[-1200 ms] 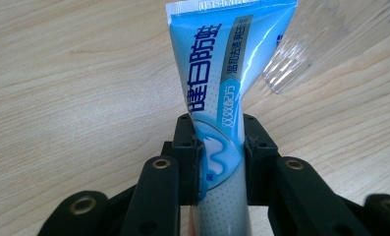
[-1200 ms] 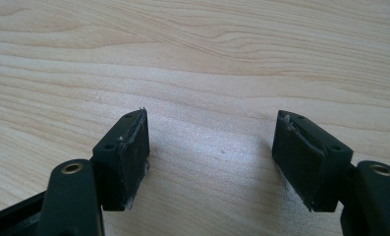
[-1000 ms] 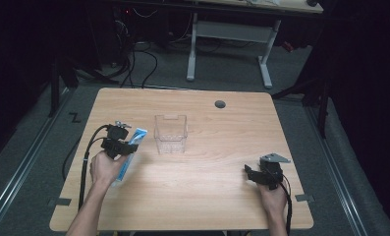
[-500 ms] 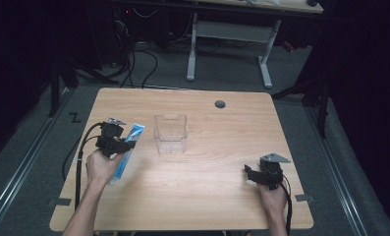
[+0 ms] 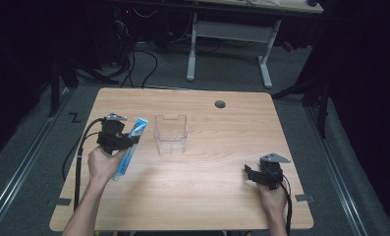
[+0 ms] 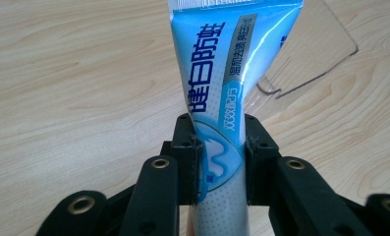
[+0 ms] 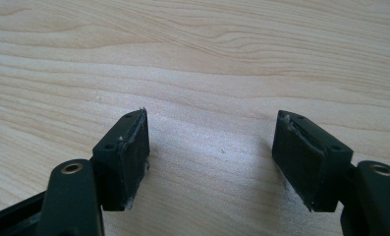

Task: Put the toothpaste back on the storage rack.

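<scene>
The light wooden table [image 5: 212, 196] carries a clear plastic box [image 5: 171, 133] just right of the blue-and-white toothpaste tube [image 5: 129, 148]. The tube's long axis runs away from the person, clamped in the left gripper [image 5: 133, 140]. The right gripper [image 5: 246, 172] sits wide apart, empty.

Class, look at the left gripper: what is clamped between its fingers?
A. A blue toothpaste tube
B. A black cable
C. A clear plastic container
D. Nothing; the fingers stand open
A. In the left gripper view, the left gripper has both fingers pressed against the sides of the blue toothpaste tube; the clear plastic container stands apart on the table.
</scene>
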The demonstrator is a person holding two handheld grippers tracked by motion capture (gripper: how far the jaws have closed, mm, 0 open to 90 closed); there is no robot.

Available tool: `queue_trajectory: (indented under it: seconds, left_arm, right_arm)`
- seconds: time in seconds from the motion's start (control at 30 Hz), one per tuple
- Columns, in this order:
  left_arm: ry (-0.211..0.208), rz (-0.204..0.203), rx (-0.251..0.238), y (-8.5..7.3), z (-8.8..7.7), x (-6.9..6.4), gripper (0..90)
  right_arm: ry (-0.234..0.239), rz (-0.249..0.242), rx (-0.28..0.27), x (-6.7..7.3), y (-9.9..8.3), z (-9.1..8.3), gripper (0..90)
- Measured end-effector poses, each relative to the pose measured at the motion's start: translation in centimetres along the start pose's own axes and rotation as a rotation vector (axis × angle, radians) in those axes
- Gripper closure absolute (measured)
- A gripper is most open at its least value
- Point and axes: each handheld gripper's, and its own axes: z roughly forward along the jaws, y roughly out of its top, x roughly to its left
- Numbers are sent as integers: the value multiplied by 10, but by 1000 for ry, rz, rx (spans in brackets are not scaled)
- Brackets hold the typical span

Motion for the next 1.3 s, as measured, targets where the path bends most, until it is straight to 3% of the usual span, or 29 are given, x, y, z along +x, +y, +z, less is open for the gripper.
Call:
queue_trajectory:
  seconds: [0.5, 1.0, 1.3]
  left_arm:
    - [-40, 25, -27, 15, 3, -11, 723]
    - [-63, 104, -51, 36, 10, -30, 727]
    - [-82, 106, -86, 48, 15, -37, 726]
  right_arm:
    - [0, -1, 0, 0, 0, 0, 302]
    - [0, -1, 0, 0, 0, 0, 301]
    - [2, -1, 0, 0, 0, 0, 300]
